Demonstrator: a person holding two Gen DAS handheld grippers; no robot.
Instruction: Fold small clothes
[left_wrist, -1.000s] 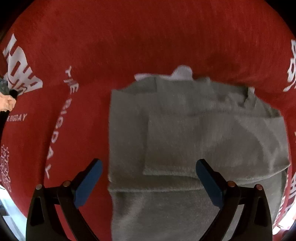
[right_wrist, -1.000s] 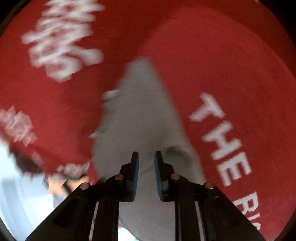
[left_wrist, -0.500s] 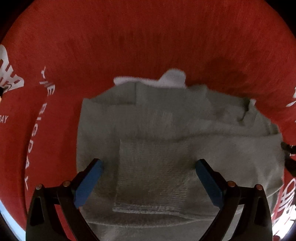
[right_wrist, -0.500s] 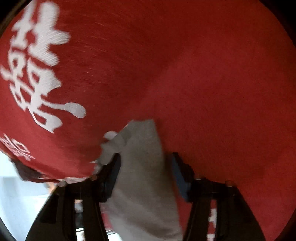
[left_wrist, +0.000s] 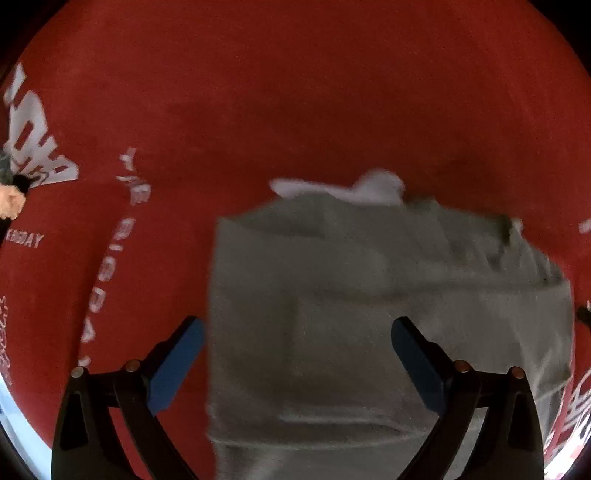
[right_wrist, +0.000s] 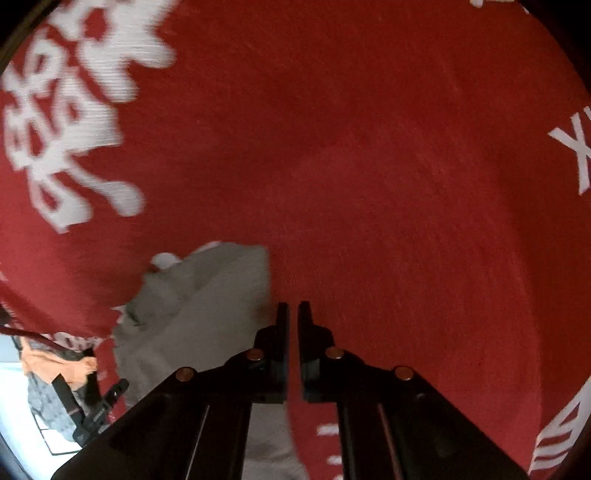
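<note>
Left claw (left_wrist: 295, 354) gapes above grey garment (left_wrist: 369, 314); right claw (right_wrist: 291, 314) closed, empty, beside its edge.

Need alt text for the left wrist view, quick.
A grey folded garment lies on a red cloth with white lettering, a white edge showing at its far side. The left tongs stand wide open over its near half.

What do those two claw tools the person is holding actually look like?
Both are black plastic, each with two fingers branching in a Y. The left gripper carries flat blue pads on the inner faces of its jaws, and small copper-coloured round studs sit along the black fingers. The right gripper has the same black fingers and copper studs; its pads show only edge-on, dark.
</note>
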